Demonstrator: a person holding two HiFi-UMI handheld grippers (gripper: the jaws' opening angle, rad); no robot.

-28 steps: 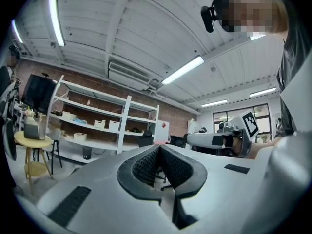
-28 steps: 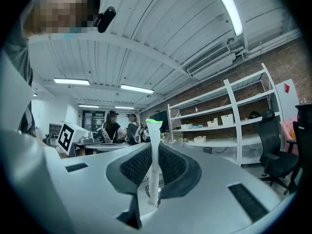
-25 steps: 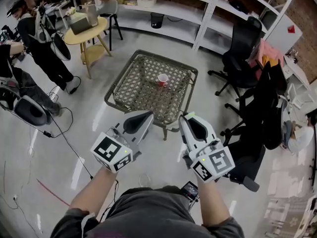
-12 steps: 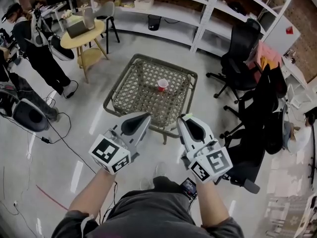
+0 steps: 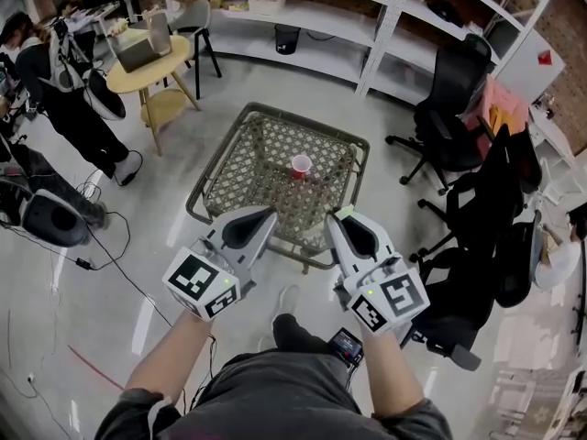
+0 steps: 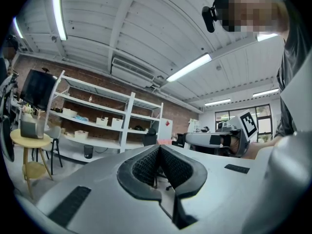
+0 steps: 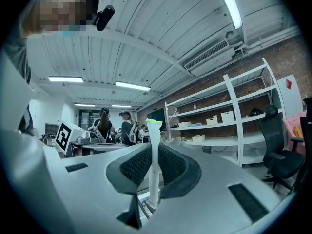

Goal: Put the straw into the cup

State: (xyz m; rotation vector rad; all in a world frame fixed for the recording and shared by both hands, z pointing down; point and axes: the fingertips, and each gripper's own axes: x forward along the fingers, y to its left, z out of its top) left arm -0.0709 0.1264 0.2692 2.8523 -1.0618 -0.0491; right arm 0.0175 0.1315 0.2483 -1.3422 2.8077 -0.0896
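Presently, the right gripper (image 5: 351,230) is closed on the straw (image 7: 153,165). Its fingers (image 7: 131,167) pinch the pale shaft low down. The straw runs up the seam between them, and its green tip stands clear past the fingertips. The left gripper (image 5: 246,227) is closed with nothing in it, and its ribbed fingers (image 6: 144,165) meet with no gap.

The cup (image 5: 301,165), red and upright with its mouth up, stands on the woven tabletop (image 5: 248,168) toward the far right part. It is well apart from both grippers, ahead of them and roughly on the line between them. From the right gripper it lies forward and slightly to the left.

Assessment: the task is at the approach stage. The straw is secured but not yet near the cup. The right gripper carries it, so the left has no evident part in the insertion. The coming move calls for a long forward reach and then a turn of the straw's long axis toward vertical over the cup's mouth. The straw's present axis follows the fingers rather than pointing down. Risk: the cup looks light and could tip if the straw strikes its rim.
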